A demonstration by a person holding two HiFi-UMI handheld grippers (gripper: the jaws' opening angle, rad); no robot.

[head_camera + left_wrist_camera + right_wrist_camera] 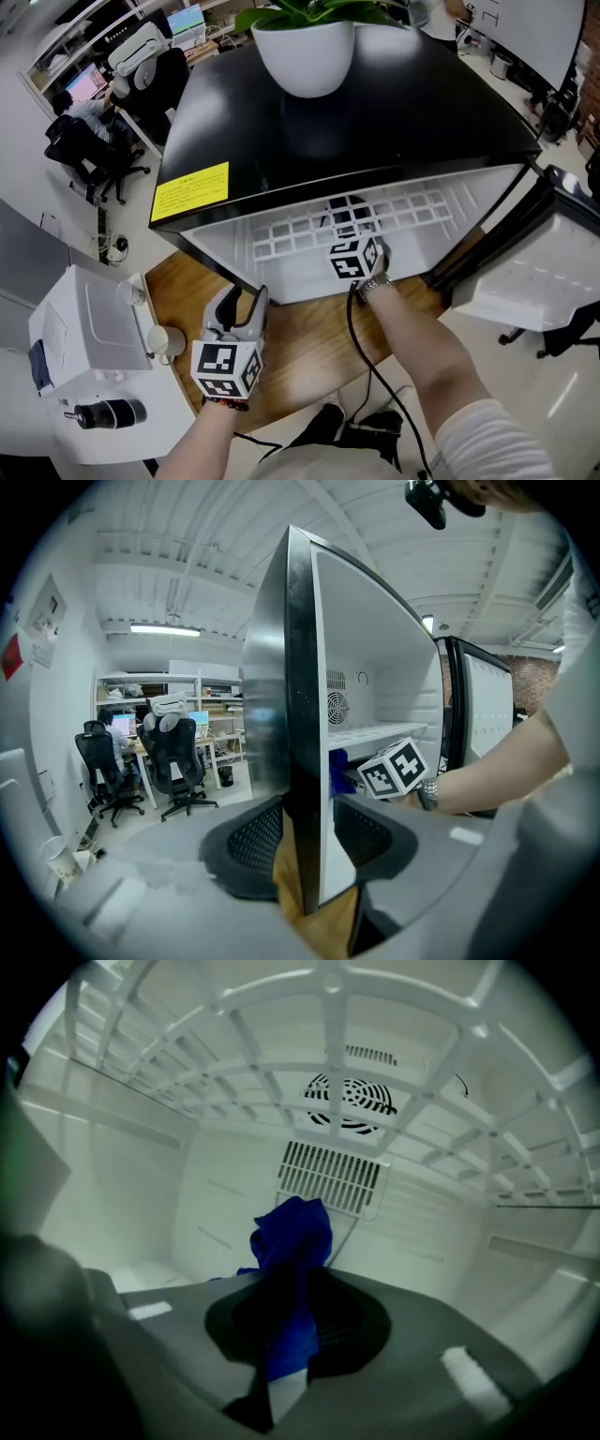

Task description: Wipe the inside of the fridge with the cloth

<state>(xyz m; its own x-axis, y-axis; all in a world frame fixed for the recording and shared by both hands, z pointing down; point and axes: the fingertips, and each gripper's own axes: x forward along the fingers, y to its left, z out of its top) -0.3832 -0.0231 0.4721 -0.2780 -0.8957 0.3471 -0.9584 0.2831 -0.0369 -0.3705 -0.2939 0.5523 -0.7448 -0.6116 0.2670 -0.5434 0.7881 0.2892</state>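
My left gripper (305, 844): fingers (248, 841) spread wide, one on each side of the front edge of the fridge's left side wall (302, 714). A sliver of the wooden worktop (309, 347) shows between the outer finger and the wall, so they straddle the edge and don't look clamped on it; nothing else is between them

My right gripper (295, 1321) is reached inside the fridge (375, 103), fingers nearly together and pinching the blue cloth (292, 1241). The cloth runs down through the gap between the fingers and bunches up in a lump past the tips. Can't tell whether the lump touches the fridge floor or the back wall

Over the cloth is the white wire shelf (333, 1026). Behind it on the rear wall is the slatted vent grille (333, 1177), with the round fan vent (354, 1102) higher up

From the head view the door (553, 262) stands open on the right, and a white pot (305, 52) sits on the black top
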